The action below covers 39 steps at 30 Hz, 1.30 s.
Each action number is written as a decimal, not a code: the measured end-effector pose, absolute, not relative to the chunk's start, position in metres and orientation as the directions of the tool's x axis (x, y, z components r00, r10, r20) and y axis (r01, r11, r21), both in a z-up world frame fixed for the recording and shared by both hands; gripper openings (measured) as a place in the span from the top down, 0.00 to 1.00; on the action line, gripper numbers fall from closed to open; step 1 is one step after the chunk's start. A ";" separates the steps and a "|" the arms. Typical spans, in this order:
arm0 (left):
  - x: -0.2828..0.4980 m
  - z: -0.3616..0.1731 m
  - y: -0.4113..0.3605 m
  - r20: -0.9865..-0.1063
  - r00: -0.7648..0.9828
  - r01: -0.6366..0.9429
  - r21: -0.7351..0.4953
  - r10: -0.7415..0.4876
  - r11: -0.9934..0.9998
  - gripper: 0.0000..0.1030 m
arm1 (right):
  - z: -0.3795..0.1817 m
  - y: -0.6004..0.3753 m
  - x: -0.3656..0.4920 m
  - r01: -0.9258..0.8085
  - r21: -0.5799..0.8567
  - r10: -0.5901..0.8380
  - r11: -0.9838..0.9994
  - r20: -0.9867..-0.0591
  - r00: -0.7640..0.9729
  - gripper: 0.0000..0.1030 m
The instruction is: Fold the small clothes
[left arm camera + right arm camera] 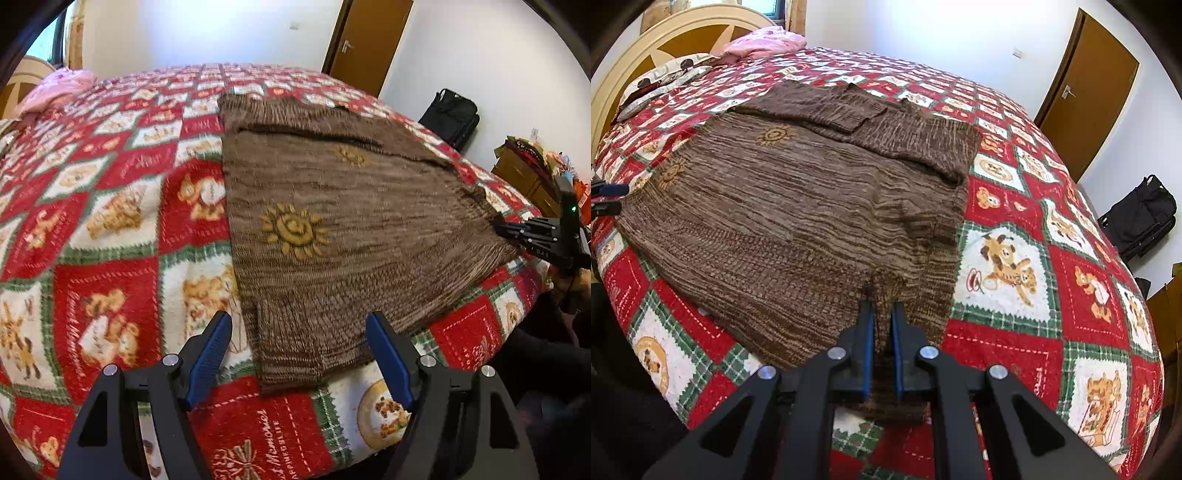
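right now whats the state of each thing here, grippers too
sweater: flat on the bed, sleeves folded in across the top
left gripper: open, near hem corner between its fingers, not pinched
right gripper: shut on the sweater's near hem
blanket: spread over the bed
door: closed
bag: on the floor by the wall

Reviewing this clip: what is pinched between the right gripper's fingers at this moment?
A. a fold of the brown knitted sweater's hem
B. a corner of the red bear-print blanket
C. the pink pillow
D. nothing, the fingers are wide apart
A: in the right wrist view the right gripper is shut on a bunched fold of the brown knitted sweater, not the blanket beneath.
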<state>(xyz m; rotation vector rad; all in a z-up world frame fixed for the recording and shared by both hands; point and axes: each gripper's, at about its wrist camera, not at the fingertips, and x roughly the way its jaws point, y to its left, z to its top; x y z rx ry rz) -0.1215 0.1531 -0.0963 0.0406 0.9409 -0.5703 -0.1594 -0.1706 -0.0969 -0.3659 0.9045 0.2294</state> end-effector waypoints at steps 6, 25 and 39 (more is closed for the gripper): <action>-0.125 -0.099 0.154 -0.755 0.441 0.479 -0.259 -0.485 0.839 0.72 | -0.099 -0.173 -0.157 -0.338 -0.199 0.045 0.920 -0.803 0.594 0.88; -0.116 -0.055 0.151 -0.682 0.528 0.469 -0.263 -0.506 0.843 0.90 | -0.060 -0.168 -0.163 -0.313 -0.201 0.071 0.928 -0.732 0.678 0.91; -0.056 -0.041 0.145 -0.658 0.621 0.383 -0.221 -0.427 0.897 0.90 | -0.039 -0.168 -0.133 -0.228 -0.214 0.031 0.950 -0.662 0.749 0.91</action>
